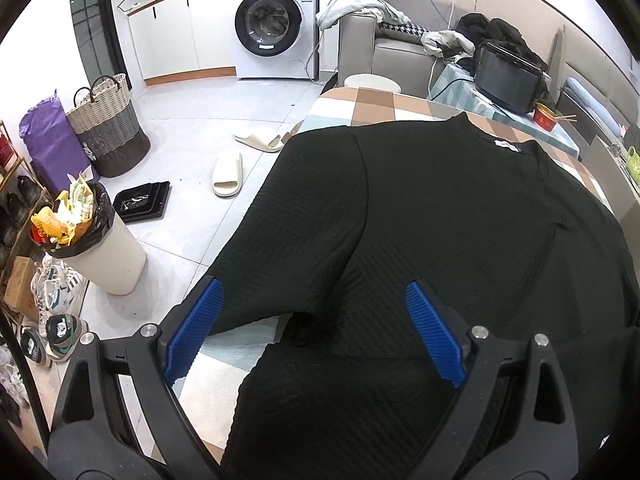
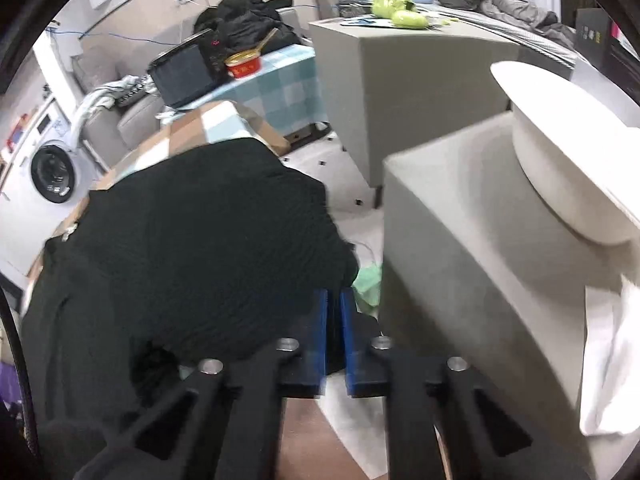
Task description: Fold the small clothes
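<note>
A black ribbed top (image 1: 460,216) lies spread on a table with a checked cloth (image 1: 372,108), collar at the far side and one sleeve toward the left edge. My left gripper (image 1: 316,304) is open just above the sleeve and body near the armpit, touching nothing. In the right wrist view the same top (image 2: 200,240) hangs over the table's right edge. My right gripper (image 2: 335,296) is shut on the black fabric at the sleeve's edge; the view is blurred.
The floor at left holds a full white bin (image 1: 100,248), baskets (image 1: 108,128), slippers (image 1: 228,172) and shoes. A black appliance (image 1: 508,84) and a red bowl (image 1: 548,116) stand at the table's far end. A grey sofa arm (image 2: 480,248) is close on the right.
</note>
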`<action>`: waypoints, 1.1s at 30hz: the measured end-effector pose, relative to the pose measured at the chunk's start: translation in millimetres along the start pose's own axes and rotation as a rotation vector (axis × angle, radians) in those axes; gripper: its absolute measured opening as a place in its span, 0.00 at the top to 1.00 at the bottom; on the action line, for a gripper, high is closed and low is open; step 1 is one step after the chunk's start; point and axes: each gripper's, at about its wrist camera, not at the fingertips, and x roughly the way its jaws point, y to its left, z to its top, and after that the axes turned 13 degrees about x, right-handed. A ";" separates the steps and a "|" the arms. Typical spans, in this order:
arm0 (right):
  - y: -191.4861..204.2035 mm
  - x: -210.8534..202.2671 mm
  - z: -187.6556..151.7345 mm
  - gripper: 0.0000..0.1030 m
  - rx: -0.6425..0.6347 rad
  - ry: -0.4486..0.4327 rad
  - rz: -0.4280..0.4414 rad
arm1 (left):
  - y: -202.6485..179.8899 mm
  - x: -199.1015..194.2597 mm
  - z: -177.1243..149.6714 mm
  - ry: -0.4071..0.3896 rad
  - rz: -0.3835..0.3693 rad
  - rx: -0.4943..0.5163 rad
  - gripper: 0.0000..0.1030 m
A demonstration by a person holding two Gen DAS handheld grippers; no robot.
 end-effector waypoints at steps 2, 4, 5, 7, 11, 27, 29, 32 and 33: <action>4.0 -9.5 5.4 0.95 0.001 -0.023 0.034 | 2.2 -1.8 -1.0 -0.004 -0.003 -0.002 0.10; 12.8 -21.2 12.2 0.95 -0.015 -0.054 0.065 | 4.8 -4.0 -1.5 -0.013 -0.003 -0.007 0.10; 18.4 -26.7 16.3 0.95 -0.022 -0.068 0.086 | 6.5 -5.2 -2.1 -0.015 -0.005 -0.011 0.10; 30.8 -37.0 23.8 0.95 -0.038 -0.091 0.127 | 10.1 -6.7 -2.8 -0.020 -0.012 -0.022 0.10; 77.6 -60.0 32.5 0.95 -0.142 -0.140 0.241 | 15.7 -13.1 -4.8 -0.035 -0.008 -0.036 0.10; 238.2 -54.5 -69.0 0.67 -0.577 0.095 0.521 | 68.1 -31.6 -35.3 -0.026 0.049 -0.152 0.10; 227.5 -35.2 -67.9 0.67 -0.534 0.094 0.433 | 78.6 -26.7 -42.3 -0.008 0.046 -0.191 0.10; 211.6 1.6 -65.9 0.67 -0.445 0.146 0.368 | 90.1 -18.6 -49.9 0.015 0.040 -0.244 0.10; 210.2 13.6 -67.4 0.68 -0.436 0.178 0.340 | 96.5 -16.4 -54.6 0.023 0.031 -0.275 0.10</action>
